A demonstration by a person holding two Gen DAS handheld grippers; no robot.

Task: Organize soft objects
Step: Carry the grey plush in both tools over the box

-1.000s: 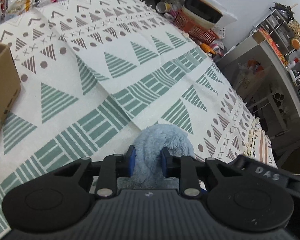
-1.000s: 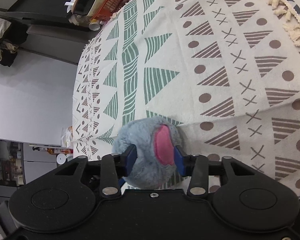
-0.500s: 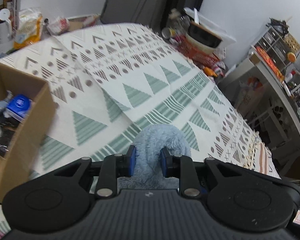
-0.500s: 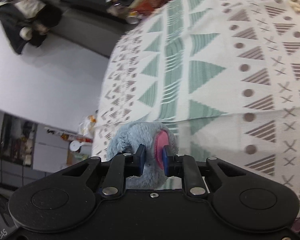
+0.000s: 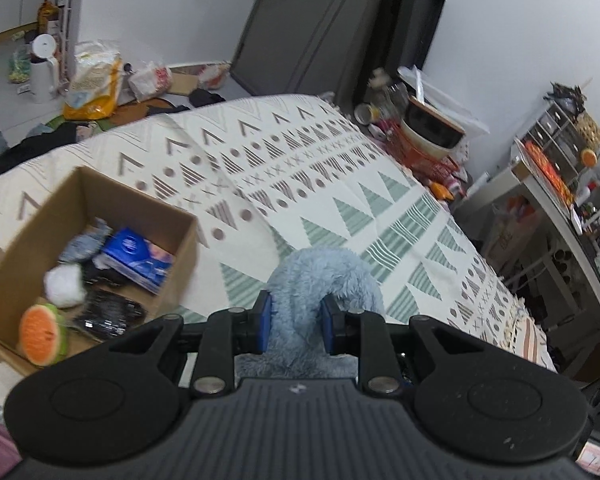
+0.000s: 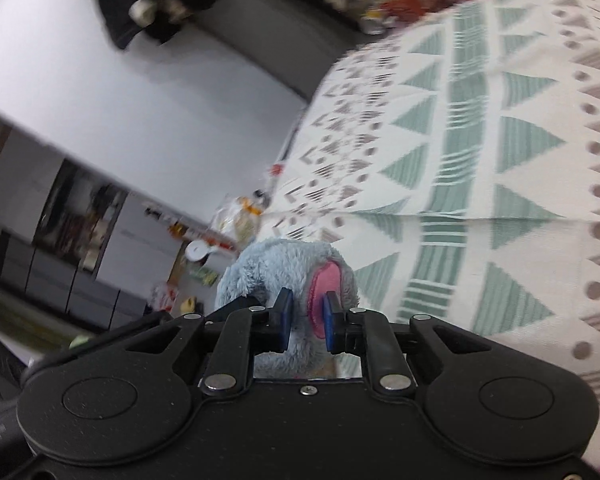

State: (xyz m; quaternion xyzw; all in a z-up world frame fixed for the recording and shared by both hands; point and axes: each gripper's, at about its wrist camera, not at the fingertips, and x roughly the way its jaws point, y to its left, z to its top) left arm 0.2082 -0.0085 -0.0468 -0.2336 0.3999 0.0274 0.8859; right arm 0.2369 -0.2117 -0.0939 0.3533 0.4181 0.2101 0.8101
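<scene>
L tongs (image 5: 293, 322): blue pads clenched on a fluffy light-blue plush toy (image 5: 320, 276), a curved furry limb arching up between the pads. Toy held above the cream cloth w/ green and brown triangle pattern (image 5: 340, 200) that covers the surface; can't tell if any part of it touches the cloth.

R tongs (image 6: 305, 322): also clenched on same plush toy (image 6: 276, 268), gripping a furry part w/ pink inner patch (image 6: 323, 292), patch facing the R pad. R view blurred, tilted.

Open brown cardboard box (image 5: 180, 248) sits on the cloth, left of L tongs, near. Inside: orange-and-green round soft ball (image 5: 42, 334), white fluffy ball (image 5: 64, 286), blue packet (image 5: 138, 258), black shiny pouch (image 5: 108, 314), grey-blue fabric item (image 5: 84, 242). Toy is outside the box, right of it.

Far edge of cloth: red plastic basket (image 5: 424, 160) w/ dark bowl stacked on it. Floor beyond: white kettle-like jug (image 5: 44, 68), yellow-white bag (image 5: 94, 80).
</scene>
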